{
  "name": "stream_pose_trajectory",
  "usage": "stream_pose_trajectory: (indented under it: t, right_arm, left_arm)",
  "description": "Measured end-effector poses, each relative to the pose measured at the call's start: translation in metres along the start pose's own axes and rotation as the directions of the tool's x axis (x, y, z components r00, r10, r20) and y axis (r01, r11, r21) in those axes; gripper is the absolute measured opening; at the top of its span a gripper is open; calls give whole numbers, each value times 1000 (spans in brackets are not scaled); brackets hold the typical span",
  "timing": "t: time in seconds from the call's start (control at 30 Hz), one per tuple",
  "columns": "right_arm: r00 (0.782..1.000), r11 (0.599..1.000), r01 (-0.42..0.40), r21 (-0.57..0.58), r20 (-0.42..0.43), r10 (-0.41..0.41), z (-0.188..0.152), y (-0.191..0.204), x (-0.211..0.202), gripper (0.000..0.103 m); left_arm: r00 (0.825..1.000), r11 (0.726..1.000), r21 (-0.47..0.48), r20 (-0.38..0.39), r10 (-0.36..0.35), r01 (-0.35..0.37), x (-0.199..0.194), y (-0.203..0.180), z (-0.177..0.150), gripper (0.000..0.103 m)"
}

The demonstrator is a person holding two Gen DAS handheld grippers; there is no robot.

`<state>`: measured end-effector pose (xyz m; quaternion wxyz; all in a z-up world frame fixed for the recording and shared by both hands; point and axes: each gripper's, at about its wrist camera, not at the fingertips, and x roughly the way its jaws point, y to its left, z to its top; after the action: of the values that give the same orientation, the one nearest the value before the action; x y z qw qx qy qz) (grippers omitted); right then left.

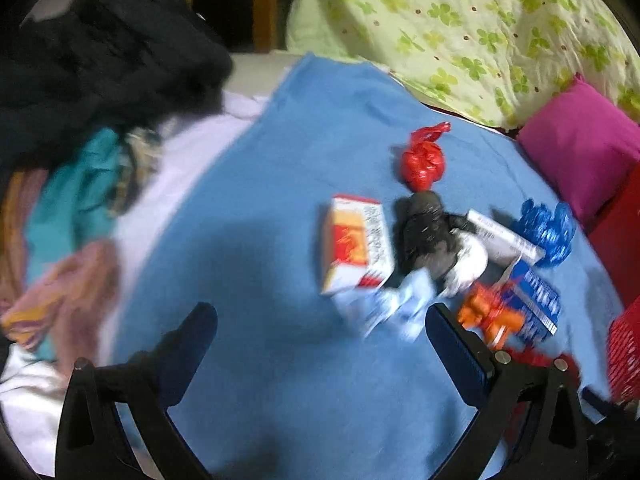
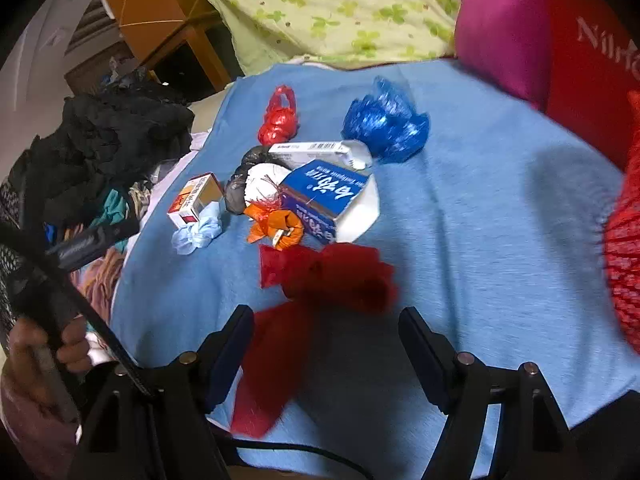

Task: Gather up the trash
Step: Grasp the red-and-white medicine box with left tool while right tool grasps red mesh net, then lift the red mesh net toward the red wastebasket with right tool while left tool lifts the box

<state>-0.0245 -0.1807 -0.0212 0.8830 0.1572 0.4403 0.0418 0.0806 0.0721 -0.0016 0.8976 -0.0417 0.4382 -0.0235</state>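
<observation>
Red crumpled plastic bag (image 2: 320,280) lies on blue bed sheet (image 2: 480,240), just ahead of right hand-held gripper (image 2: 326,332), jaws spread, empty. Left hand-held gripper (image 1: 320,332) likewise released near pale blue wrapper (image 1: 404,300). Cartons, knotted bags clustered beyond.

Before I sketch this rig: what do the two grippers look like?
Left gripper and right gripper: black angular frames with silver bolts and dark navy ribbed pads. A black cable runs below the right one.
</observation>
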Motion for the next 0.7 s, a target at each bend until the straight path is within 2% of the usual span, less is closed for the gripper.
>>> stream_pose_trajectory:
  t: [0.1, 0.17, 0.2, 0.23, 0.27, 0.3, 0.37, 0.4, 0.43, 0.53, 0.7]
  right_arm:
    - [999, 999, -14, 37, -45, 15, 5, 1, 22, 65]
    - [997, 998, -6, 56, -71, 10, 8, 1, 36, 63]
    - [996, 998, -3, 63, -85, 8, 9, 2, 42, 57]
    - [995, 998, -7, 67, -97, 13, 9, 1, 48, 43]
    - [994, 997, -16, 71, -109, 24, 9, 1, 52, 39]
    - [993, 996, -24, 81, -114, 33, 8, 0, 55, 39]
    - [994, 996, -35, 84, -103, 43, 6, -2, 55, 34]
    - [994, 996, -41, 79, -98, 49, 5, -3, 54, 29]
    - [994, 996, -48, 76, -91, 55, 5, -3, 52, 26]
    - [996, 995, -71, 66, -56, 74, 5, -7, 38, 22]
    - [995, 994, -101, 46, 23, 100, 6, -10, 8, 19]
  left_arm:
    - [998, 1000, -11, -47, -30, 30, 28, -11, 14, 103]
    - [997, 1000, -3, -75, -22, 22, 44, -19, 21, 103]
    - [996, 1000, -4, -89, -4, 4, 53, -22, 24, 103]
    - [995, 1000, -10, -98, 1, -2, 59, -22, 27, 103]
    - [994, 1000, -18, -106, 0, -2, 65, -22, 29, 103]
    - [993, 999, -32, -119, -1, -3, 70, -21, 30, 95]
    - [987, 998, -63, -158, -20, 10, 79, -16, 29, 71]
    - [982, 996, -80, -185, -45, 31, 84, -13, 28, 52]
    - [979, 994, -93, -195, -68, 51, 87, -11, 27, 52]
    - [984, 995, -77, -167, -68, 56, 78, -10, 24, 51]
    - [990, 993, -12, -82, -116, 116, 32, -21, 16, 51]
